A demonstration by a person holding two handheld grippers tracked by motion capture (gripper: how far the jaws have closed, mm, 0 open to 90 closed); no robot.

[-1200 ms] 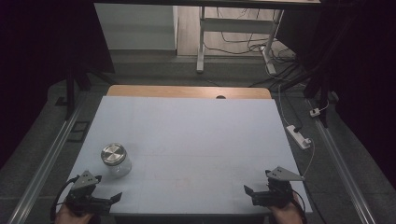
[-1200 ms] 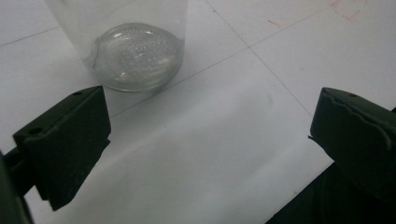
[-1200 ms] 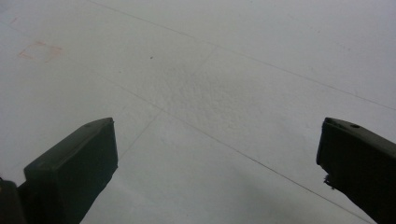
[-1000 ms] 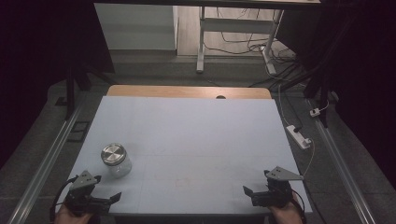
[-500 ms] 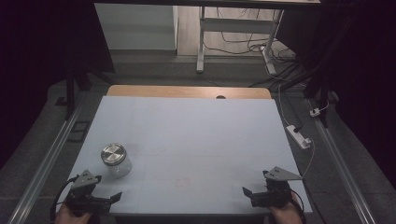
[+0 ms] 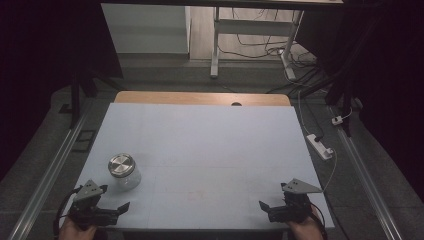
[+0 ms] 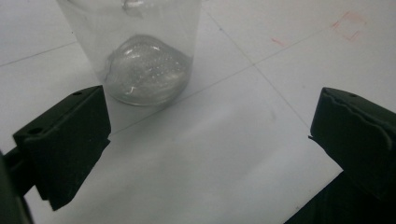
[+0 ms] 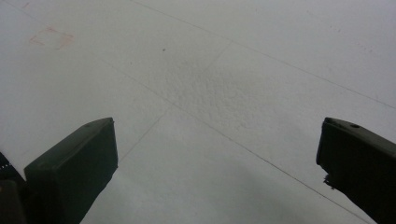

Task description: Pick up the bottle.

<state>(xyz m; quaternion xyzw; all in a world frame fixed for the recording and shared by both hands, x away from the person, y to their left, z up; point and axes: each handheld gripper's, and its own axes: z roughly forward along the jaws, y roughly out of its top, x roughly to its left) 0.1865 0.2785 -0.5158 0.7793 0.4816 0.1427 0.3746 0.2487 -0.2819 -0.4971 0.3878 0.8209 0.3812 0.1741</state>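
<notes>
A clear glass jar (image 6: 124, 171) with a silver metal lid stands upright on the pale table (image 6: 210, 145), near its front left. My left gripper (image 6: 117, 210) rests at the front left corner, open and empty, just short of the jar. In the left gripper view the jar's base (image 7: 147, 70) stands ahead, nearer the left jaw, and the jaws are wide apart. My right gripper (image 6: 265, 209) sits at the front right corner, open, holding nothing. The right gripper view looks over bare table surface (image 8: 224, 88) between spread jaws.
A white power strip (image 6: 320, 146) with its cable lies on the floor off the table's right edge. A wooden strip (image 6: 200, 98) borders the table's far edge. A faint red square mark (image 7: 348, 25) is drawn on the table mid-front. Metal rails run along both sides.
</notes>
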